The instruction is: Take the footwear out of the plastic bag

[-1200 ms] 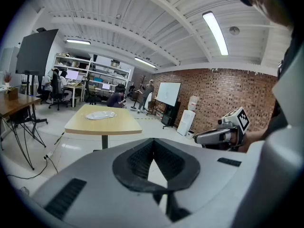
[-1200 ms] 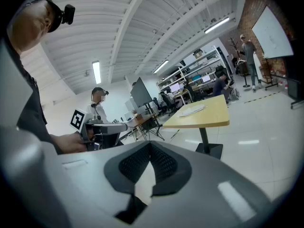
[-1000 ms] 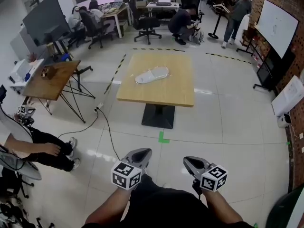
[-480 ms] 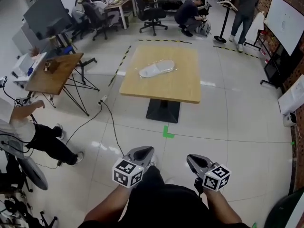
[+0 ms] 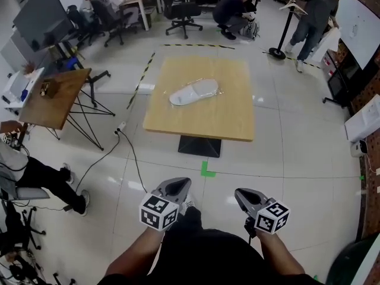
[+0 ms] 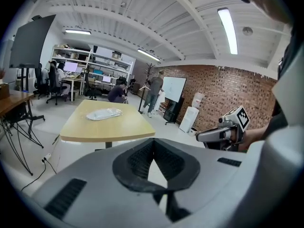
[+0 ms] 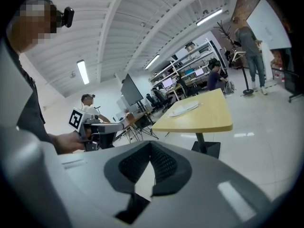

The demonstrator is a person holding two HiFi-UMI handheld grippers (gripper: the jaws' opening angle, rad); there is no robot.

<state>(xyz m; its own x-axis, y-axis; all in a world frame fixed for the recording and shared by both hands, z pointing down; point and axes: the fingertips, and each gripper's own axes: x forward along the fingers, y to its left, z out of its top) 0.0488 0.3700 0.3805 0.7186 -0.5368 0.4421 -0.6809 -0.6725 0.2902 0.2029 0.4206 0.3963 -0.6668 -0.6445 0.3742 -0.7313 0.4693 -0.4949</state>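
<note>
Head view: left gripper [image 5: 177,186], right gripper [image 5: 244,195] jaws pressed together; bagged slipper [image 5: 193,92] on table [image 5: 221,116].

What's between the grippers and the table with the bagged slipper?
Just bare floor tiles and one green tape mark. The head view shows it plainly.

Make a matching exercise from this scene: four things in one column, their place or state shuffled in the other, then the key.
Things
1. bagged slipper
2. green tape mark
3. left claw
4. black cable

Place or state
A. shut and empty, well short of the table
B. on the floor, just this side of the table base
C. lying on the table top
D. trailing over the floor tiles left of the table

Pairs: 1-C, 2-B, 3-A, 4-D
</note>
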